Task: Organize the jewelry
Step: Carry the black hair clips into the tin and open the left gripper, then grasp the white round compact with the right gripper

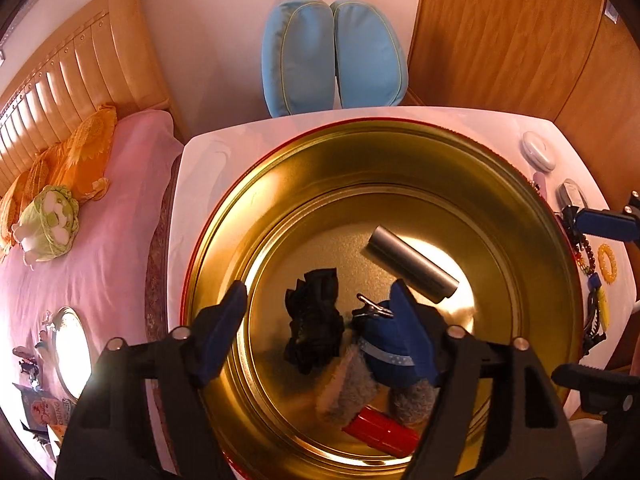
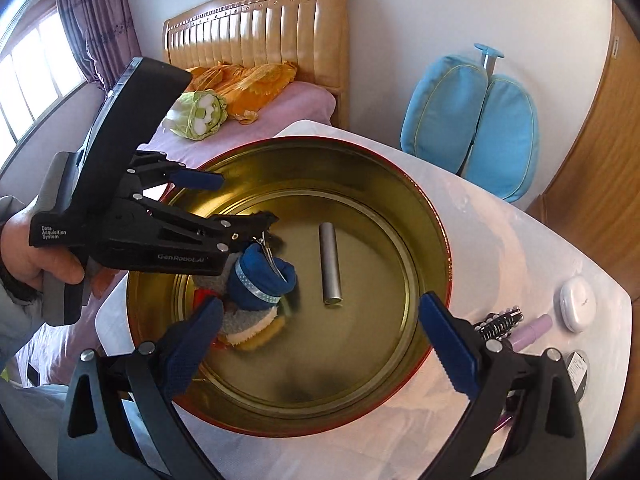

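Observation:
A round gold tin (image 1: 532, 264) (image 2: 434, 240) with a red outside stands on the white table (image 2: 500, 248). In it lie a grey tube (image 1: 412, 262) (image 2: 331, 268), a black fabric piece (image 1: 316, 324), a red cylinder (image 1: 380, 434), a fluffy grey and cream piece (image 2: 250, 326), and a blue cloth hair clip (image 1: 386, 340) (image 2: 260, 276) with a metal clasp. My left gripper (image 1: 318, 296) (image 2: 244, 198) hangs open over the tin. The blue clip sits just under one finger; I cannot tell if they touch. My right gripper (image 2: 320, 304) is open above the tin's near rim, holding nothing.
To the right of the tin lie a white oval case (image 2: 576, 304), a black beaded clip (image 2: 500, 322), a purple tube (image 2: 536, 328), a bead string (image 1: 584, 256) and a yellow ring (image 1: 607, 266). A bed (image 1: 92, 248) adjoins the table; a blue chair (image 2: 472, 120) stands behind.

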